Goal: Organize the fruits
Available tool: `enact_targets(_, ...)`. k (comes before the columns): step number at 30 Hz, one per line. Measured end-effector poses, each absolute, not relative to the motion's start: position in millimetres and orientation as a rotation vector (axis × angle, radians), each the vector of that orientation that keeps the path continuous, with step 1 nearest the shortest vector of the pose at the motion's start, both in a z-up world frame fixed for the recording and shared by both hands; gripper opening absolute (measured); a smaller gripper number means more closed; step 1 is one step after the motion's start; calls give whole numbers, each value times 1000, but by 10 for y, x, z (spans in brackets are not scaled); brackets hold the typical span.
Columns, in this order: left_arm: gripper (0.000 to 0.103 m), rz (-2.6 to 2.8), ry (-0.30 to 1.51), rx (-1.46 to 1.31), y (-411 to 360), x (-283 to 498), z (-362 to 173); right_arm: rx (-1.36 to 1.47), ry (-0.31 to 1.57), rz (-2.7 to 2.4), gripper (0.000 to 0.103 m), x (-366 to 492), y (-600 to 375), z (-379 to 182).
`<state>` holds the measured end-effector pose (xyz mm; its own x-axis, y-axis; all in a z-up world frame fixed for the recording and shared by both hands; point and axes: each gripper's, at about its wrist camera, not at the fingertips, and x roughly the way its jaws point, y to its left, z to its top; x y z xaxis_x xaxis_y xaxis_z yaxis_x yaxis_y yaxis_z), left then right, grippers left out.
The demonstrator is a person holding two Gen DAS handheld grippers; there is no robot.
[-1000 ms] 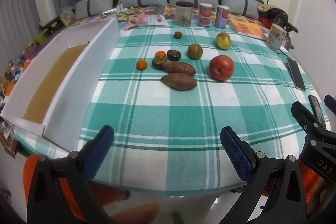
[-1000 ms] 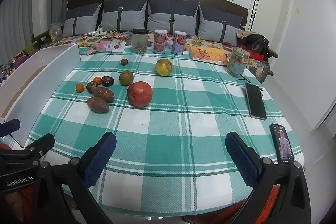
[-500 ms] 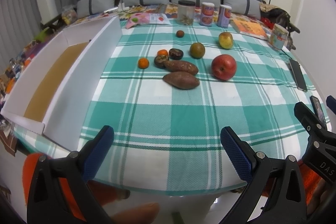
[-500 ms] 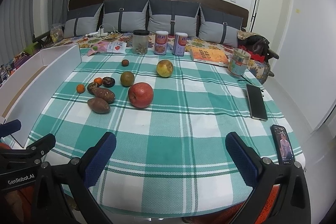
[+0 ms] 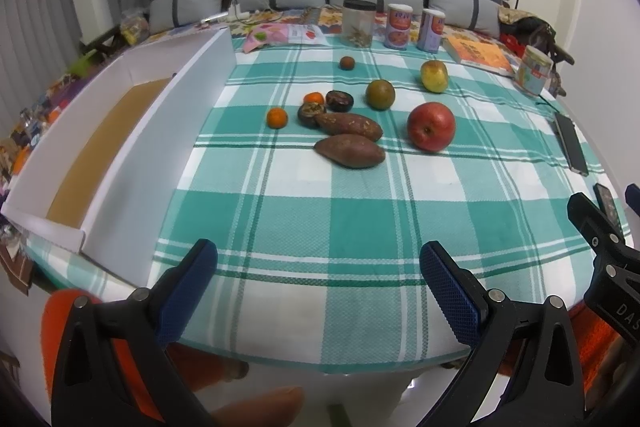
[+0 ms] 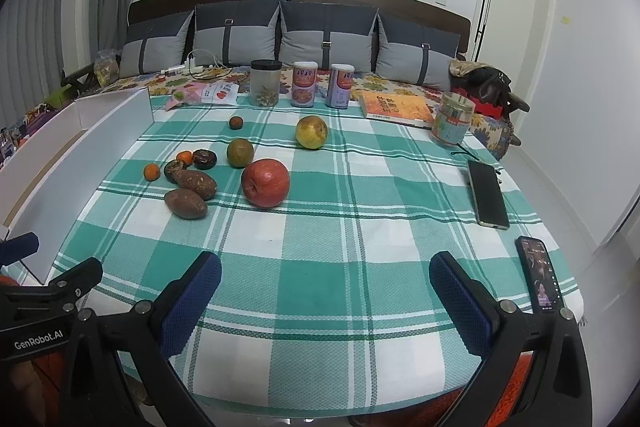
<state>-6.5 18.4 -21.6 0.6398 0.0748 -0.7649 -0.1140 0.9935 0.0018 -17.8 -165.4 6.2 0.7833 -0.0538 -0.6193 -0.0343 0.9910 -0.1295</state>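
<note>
Both tongs nudged slightly forward, left tongs (image 5: 318, 277) and right tongs (image 6: 324, 287) agape, white box (image 5: 156, 147) holding nothing

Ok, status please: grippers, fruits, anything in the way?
Left gripper open, empty. Right gripper open, empty. Fruits loose on cloth, box bare. Path clear.

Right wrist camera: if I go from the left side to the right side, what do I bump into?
White box → small orange → red apple → yellow fruit → book → black phone
</note>
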Motion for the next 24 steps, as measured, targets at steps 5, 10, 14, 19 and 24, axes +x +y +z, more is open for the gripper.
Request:
enact_targets(5, 102, 113, 873, -49, 196, -60, -233, -137, 672, -10, 103, -178, -1654, 61)
enact_targets(10, 102, 119, 875, -51, 204, -61, -246, -133, 677, -9, 103, -179, -1675, 37)
enact_targets(14, 102, 120, 874, -51, 208, -60, -249, -132, 675, -10, 103, -177, -1678, 26)
enact_targets(19, 102, 122, 873, -53, 216, -63, -247, -132, 675, -11, 103, -179, -1679, 24)
enact_targets(24, 102, 127, 867, -59, 238, -76, -236, -128, 668, -12, 103, -180, -1684, 28)
